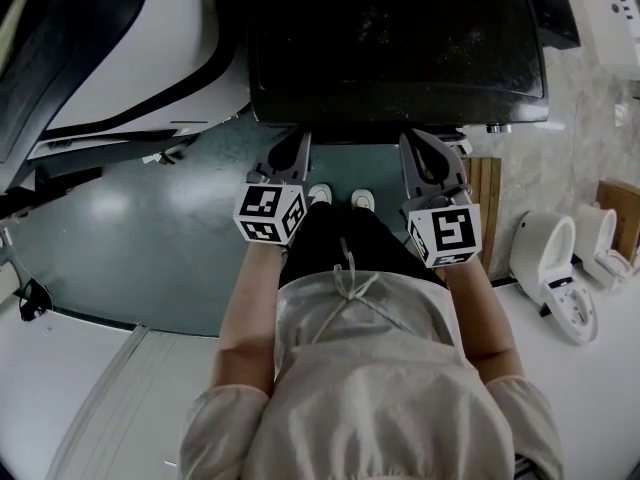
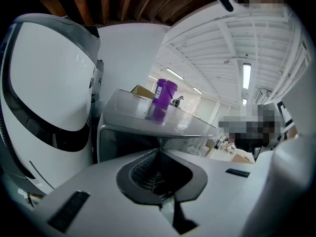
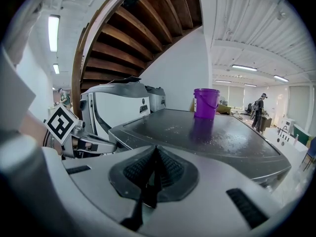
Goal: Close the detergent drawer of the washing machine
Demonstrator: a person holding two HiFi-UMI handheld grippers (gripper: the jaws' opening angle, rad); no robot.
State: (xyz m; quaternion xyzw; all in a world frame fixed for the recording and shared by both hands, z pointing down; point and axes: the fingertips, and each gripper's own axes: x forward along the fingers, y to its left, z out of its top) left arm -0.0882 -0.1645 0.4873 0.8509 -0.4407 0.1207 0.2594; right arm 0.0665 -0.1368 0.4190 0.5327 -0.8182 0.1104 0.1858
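left gripper (image 2: 159,153) and right gripper (image 3: 155,151) were clenched empty at washing machine (image 1: 400,48); drawer unseen, probably light stiff plastic, push its front.

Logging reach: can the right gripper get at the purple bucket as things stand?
Probably yes: nothing stands between the right gripper and the purple bucket on the washing machine top, though its tongs are shut.

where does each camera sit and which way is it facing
Head view: on the person's head, facing steeply down at the dark flat-topped washing machine; torso, forearms, left gripper, right gripper show.
Left gripper view: on that gripper, looking past its shut jaws at the machine top, purple plastic bucket.
Right gripper view: likewise; left gripper's marker cube shows too.
Shared: both gripper views see the bucket.
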